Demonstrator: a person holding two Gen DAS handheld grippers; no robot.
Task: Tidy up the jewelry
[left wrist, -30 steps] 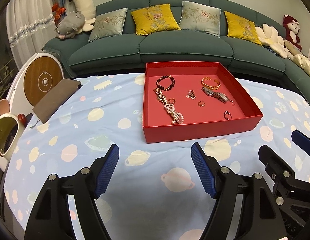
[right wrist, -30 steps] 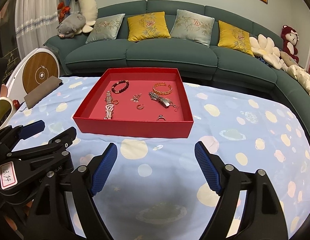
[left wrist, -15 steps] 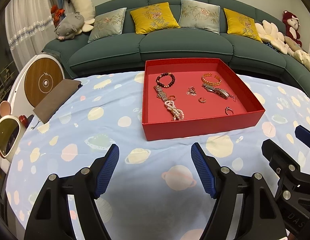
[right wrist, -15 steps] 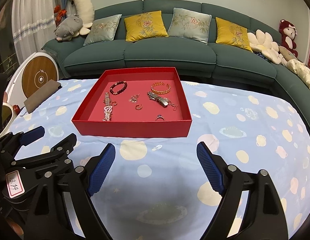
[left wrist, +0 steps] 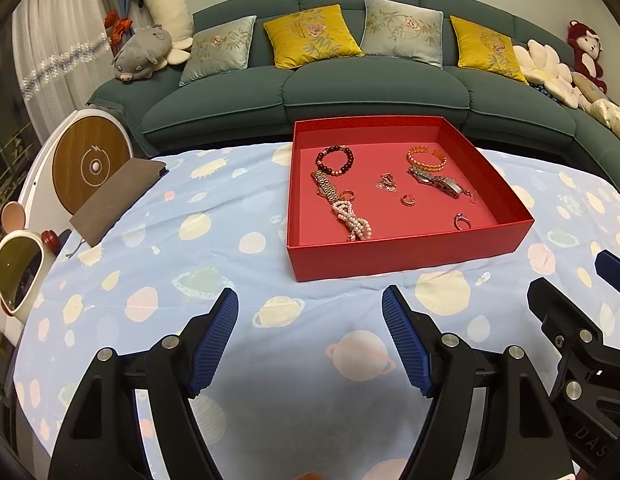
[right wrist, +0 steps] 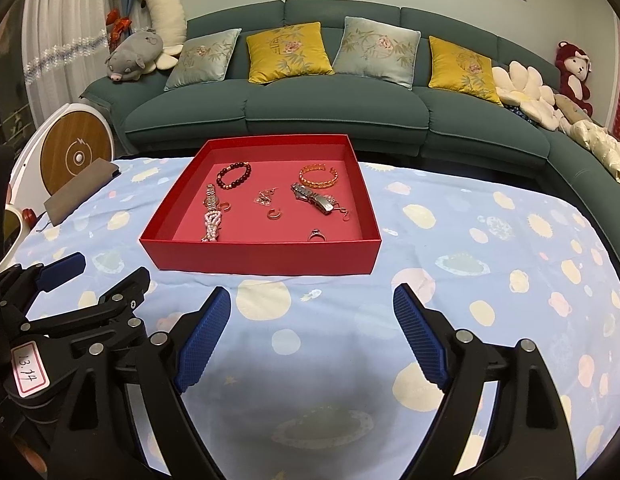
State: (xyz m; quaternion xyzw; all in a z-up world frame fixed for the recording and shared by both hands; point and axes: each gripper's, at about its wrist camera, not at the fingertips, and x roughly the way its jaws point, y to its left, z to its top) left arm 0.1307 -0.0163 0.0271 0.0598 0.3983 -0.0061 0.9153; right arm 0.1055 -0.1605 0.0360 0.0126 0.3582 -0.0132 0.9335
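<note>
A red tray (left wrist: 394, 258) (right wrist: 265, 258) sits on the planet-print cloth and holds jewelry: a dark bead bracelet (left wrist: 334, 160) (right wrist: 233, 175), a gold bangle (left wrist: 426, 159) (right wrist: 318, 176), a silver watch (left wrist: 438, 182) (right wrist: 316, 197), a gold watch (left wrist: 325, 188), a pearl strand (left wrist: 353, 220) (right wrist: 212, 226), rings (left wrist: 408, 199) (right wrist: 317, 234) and small earrings (left wrist: 388, 181). My left gripper (left wrist: 310, 338) is open and empty, short of the tray's near wall. My right gripper (right wrist: 312, 336) is open and empty, also short of the tray.
A brown pouch (left wrist: 117, 200) lies at the cloth's left edge by a round wooden-faced device (left wrist: 91, 166) and a small mirror (left wrist: 17, 272). A green sofa (left wrist: 350, 88) with cushions stands behind the table. The other gripper shows in each view's side (left wrist: 582, 340) (right wrist: 69, 312).
Both grippers have shifted slightly, with the view tilting a little. The tray and jewelry have not moved. Both grippers stay open.
</note>
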